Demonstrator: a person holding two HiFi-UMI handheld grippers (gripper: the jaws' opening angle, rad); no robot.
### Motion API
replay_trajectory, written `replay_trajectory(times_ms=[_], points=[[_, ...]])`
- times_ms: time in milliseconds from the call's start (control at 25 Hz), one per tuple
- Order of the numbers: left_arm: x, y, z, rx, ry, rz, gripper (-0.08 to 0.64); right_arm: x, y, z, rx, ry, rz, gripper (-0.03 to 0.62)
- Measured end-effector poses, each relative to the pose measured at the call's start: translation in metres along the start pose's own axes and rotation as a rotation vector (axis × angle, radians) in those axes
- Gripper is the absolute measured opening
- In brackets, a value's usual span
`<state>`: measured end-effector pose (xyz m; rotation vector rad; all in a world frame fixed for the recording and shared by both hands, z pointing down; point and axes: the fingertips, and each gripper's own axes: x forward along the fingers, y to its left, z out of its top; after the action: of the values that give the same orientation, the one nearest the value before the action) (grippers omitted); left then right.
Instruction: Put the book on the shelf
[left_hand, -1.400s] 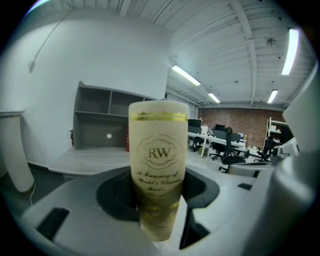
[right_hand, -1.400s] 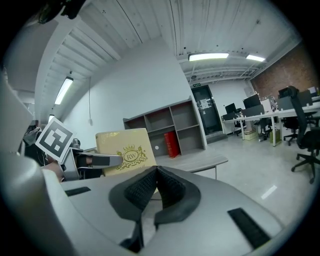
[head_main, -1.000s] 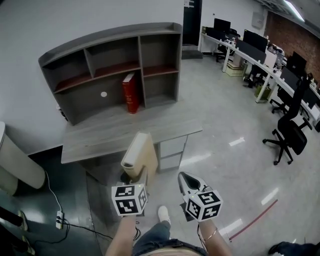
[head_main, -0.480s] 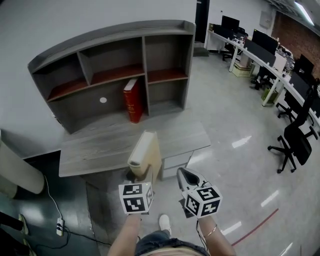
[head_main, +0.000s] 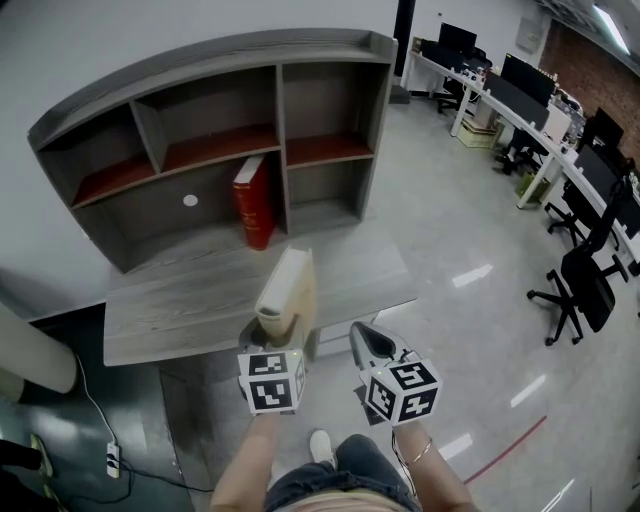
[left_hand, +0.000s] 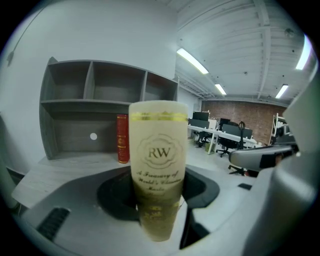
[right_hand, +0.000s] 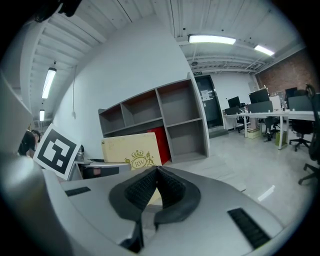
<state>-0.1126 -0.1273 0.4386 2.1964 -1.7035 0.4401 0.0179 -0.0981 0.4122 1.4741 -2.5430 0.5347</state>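
Observation:
My left gripper (head_main: 277, 340) is shut on a cream book (head_main: 288, 287) with a gold "RW" crest on its spine (left_hand: 160, 150), held upright over the front edge of the grey desk (head_main: 180, 300). The grey shelf unit (head_main: 220, 140) stands at the back of the desk, with a red book (head_main: 252, 200) upright in its lower middle compartment. The same cream book (right_hand: 132, 152) shows in the right gripper view to the left of my right gripper (right_hand: 157, 170). My right gripper (head_main: 366, 343) is shut and holds nothing, just right of the book.
Office desks with monitors (head_main: 520, 90) and black chairs (head_main: 585, 280) fill the right side. A drawer unit (head_main: 345, 335) sits under the desk's right end. A cable and power strip (head_main: 108, 455) lie on the floor at the left. A white wall backs the shelf.
The view has moved closer to the desk; the cream book in my left gripper now sits over the desk's front edge. Both grippers keep their hold and spacing.

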Motion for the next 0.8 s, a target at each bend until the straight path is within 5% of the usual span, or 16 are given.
replay_trajectory(times_ms=[800], points=[[0.145, 0.022, 0.030, 0.003, 0.018, 0.087, 0.221, 0.116, -0.079, 0.027, 0.043, 0.041, 0.039, 0.009]])
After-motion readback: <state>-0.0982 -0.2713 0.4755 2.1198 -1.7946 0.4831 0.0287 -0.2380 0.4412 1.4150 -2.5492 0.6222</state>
